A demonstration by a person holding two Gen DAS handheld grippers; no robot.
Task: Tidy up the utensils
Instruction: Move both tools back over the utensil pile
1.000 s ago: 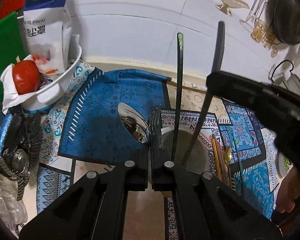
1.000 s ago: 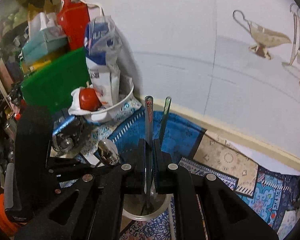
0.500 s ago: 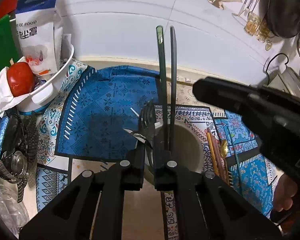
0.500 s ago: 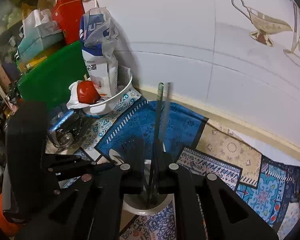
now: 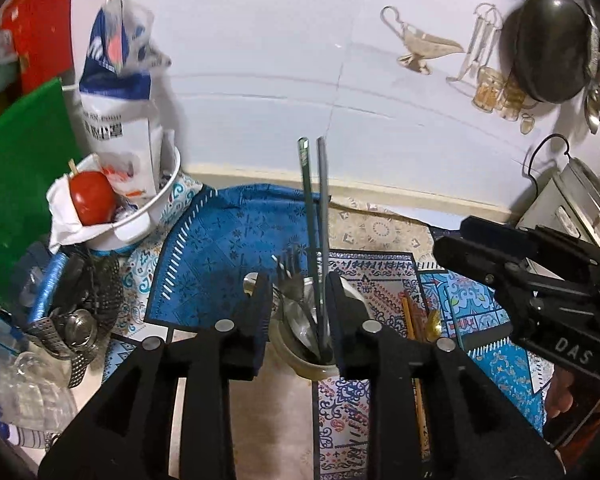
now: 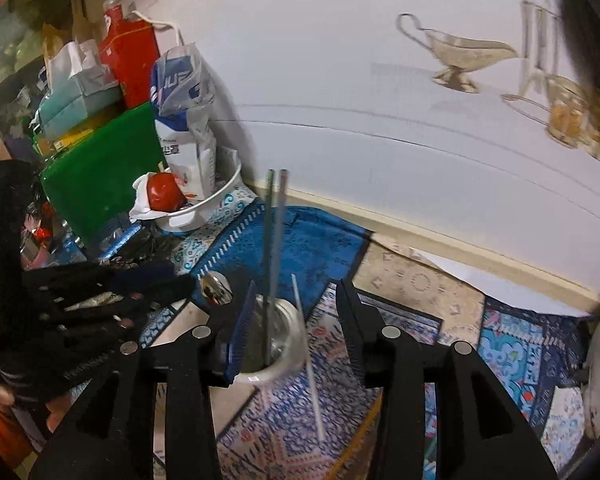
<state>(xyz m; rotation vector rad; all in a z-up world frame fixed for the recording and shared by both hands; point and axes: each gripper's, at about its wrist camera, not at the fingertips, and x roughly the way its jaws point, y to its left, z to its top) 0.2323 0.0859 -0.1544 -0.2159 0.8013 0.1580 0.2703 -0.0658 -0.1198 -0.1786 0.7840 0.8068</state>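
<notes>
Left gripper [image 5: 298, 312]: its jaws have just been opening; they now stand apart on both sides of the jar and hold nothing.
Right gripper [image 6: 296, 316]: its jaws have just been opening too; they are apart and grip nothing. A thin pale stick [image 6: 306, 364] slants between them, but I cannot tell if it touches a pad.
Jar [image 5: 310, 362]: a pale round jar just past the fingertips, standing on the patterned mat [image 5: 484, 332].
Fork [image 5: 288, 270]: in the jar, prongs up.
Spoon [image 6: 217, 289]: its shiny bowl sticks up at the jar's left side.
Two long dark sticks [image 5: 314, 216]: standing nearly straight up in the jar, close together.
Blue cloth [image 5: 236, 256]: just behind the jar.
White bowl [image 5: 140, 216]: far left, with a red tomato [image 5: 92, 197] and a white bag [image 5: 120, 92] in it.
</notes>
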